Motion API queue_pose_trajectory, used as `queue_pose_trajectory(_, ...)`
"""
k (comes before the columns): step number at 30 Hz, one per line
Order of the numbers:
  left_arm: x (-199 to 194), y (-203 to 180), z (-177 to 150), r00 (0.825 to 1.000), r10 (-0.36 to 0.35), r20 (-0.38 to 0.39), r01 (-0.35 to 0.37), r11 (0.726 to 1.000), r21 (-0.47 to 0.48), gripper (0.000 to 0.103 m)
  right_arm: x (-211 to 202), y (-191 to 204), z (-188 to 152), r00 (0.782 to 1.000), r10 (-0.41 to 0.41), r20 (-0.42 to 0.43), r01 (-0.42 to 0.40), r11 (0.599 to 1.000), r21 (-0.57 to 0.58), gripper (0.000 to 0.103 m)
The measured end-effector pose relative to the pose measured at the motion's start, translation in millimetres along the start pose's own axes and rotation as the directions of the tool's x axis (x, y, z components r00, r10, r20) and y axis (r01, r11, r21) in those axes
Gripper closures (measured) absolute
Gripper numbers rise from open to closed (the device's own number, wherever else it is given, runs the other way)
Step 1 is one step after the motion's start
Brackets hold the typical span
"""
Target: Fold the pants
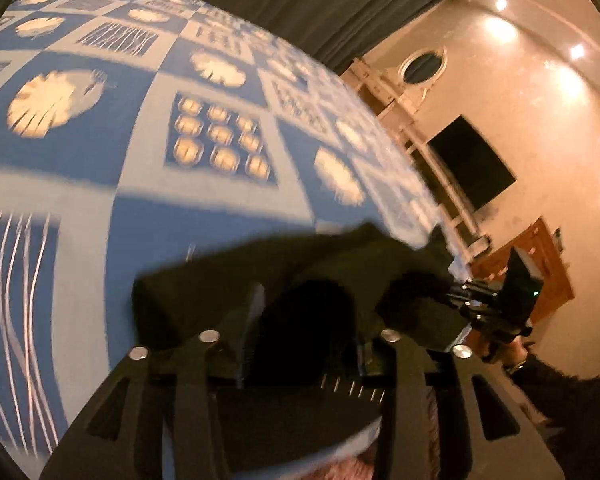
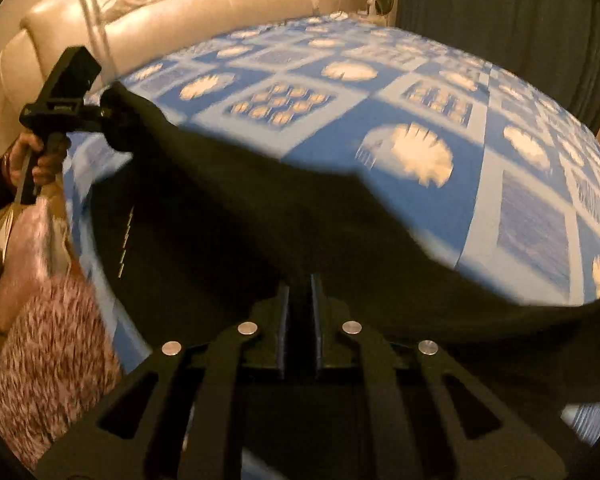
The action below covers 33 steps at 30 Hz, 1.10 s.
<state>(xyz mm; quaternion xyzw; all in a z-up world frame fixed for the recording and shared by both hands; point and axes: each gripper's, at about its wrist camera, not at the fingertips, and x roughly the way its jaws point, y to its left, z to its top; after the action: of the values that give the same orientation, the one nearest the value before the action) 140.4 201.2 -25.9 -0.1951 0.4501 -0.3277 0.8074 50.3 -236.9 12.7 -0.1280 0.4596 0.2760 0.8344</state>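
Both tools are up off the bed with the dark, near-black fabric pants [image 2: 284,216] slung between them. In the right wrist view the right tool [image 2: 300,292] points steeply down, its two black fingers [image 2: 283,312] drawn almost together with a fold of the cloth pinched in the narrow slot between them. At the upper left of that frame the left tool [image 2: 114,120] sits on its black handle, gripped by a hand [image 2: 34,160] with a dark sleeve at the wrist, and the pants' far corner bunches right at its tip.

Switch to the left wrist view: the left tool [image 1: 300,312] stands partly open, dark cloth filling the gap, but blur and shadow hide whether the pads press on it, so I cannot tell. This view alone gives the right tool [image 1: 452,292] at the lower right, with the room wall and a dark screen [image 1: 472,160] beyond. Only the right wrist view shows the cream tufted leather headboard [image 2: 172,12] and a pinkish speckled furry cushion [image 2: 48,364] at lower left.

The pants' lower hem sags across the centre of the right wrist frame. Beyond it the blue-and-white patterned bedspread [image 2: 480,128] lies broad and flat toward the upper right, ending at a dark curtain [image 2: 500,20].
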Motion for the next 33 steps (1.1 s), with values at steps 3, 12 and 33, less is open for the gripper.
queue_pose_trajectory(3,-6.4,7.3,-38.4,0.999,0.023,-0.037,-0.025,0.999,-0.048,0.056,4.3,12.7,-30.0,0.999,0.016,-0.051,-0.014,0.999,0.030,0.086)
queue_pose_trajectory(12,-48.1,31.9,-115.3,0.993,0.025,0.115,0.022,0.921,-0.388,0.035,-31.2,-11.4,-69.5,0.970,0.224,0.096,-0.244,0.875,0.418,0.024)
queue_pose_trajectory(33,-13.8,18.8,-125.5,0.952,0.222,0.213,-0.019,0.733,-0.680,0.078,-18.4,-81.1,-127.9,0.923,0.230,0.308,-0.382,0.471,0.795,0.022)
